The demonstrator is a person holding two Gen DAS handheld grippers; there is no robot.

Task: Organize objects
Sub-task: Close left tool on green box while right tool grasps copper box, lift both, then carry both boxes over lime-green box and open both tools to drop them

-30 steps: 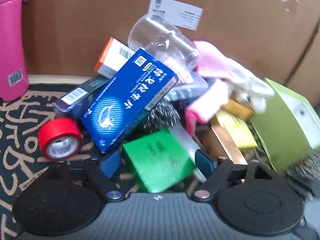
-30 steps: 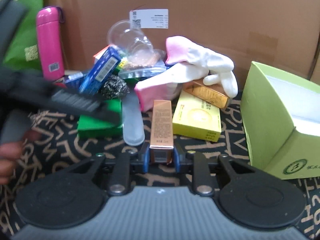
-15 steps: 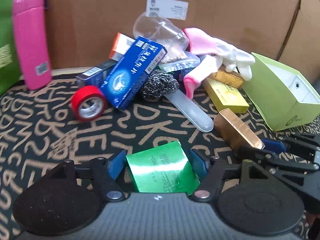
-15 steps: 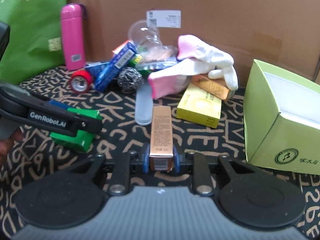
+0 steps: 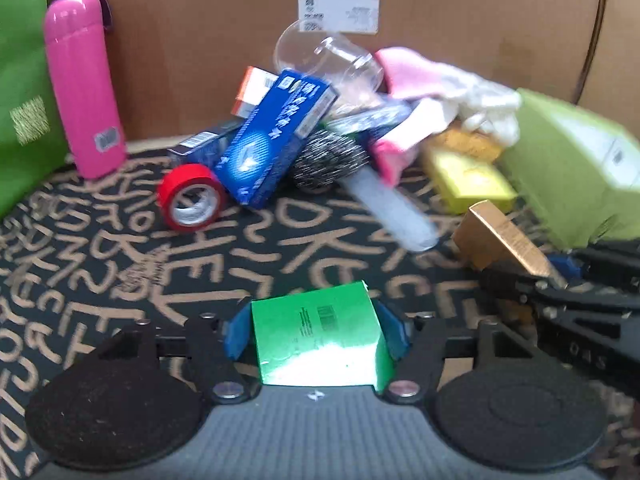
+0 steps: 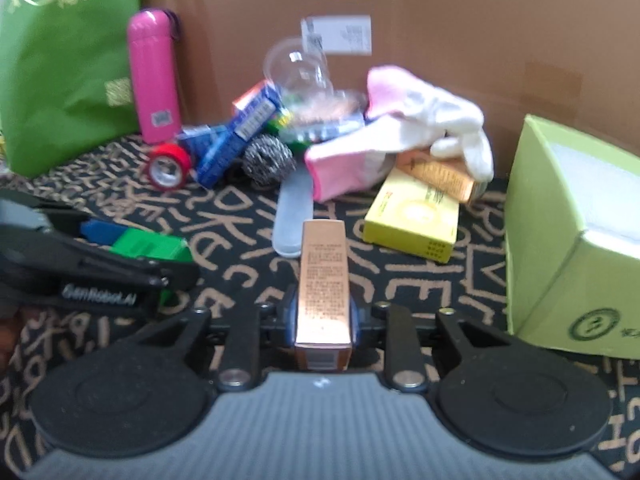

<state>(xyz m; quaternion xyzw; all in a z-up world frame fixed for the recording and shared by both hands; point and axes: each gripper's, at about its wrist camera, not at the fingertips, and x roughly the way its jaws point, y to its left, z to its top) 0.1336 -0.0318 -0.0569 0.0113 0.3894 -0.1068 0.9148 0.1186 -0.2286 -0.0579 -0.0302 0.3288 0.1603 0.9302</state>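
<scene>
The glossy green cardboard box [image 5: 320,336] sits clamped in my left hand-held gripper [image 5: 316,334], while my right hand-held gripper [image 6: 323,320] grasps the slim copper-coloured carton [image 6: 323,280].

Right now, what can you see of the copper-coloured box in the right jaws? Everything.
The long, slim copper-coloured carton looks like glossy metallic card, with fine print down its top face and a label panel on the near end. It is shut, undented and held about level, pointing away from the camera towards the pile. The right gripper clamps its near end with a blue pad on each side. In the left wrist view it appears raised off the black patterned mat. Nothing else visibly touches it.
</scene>
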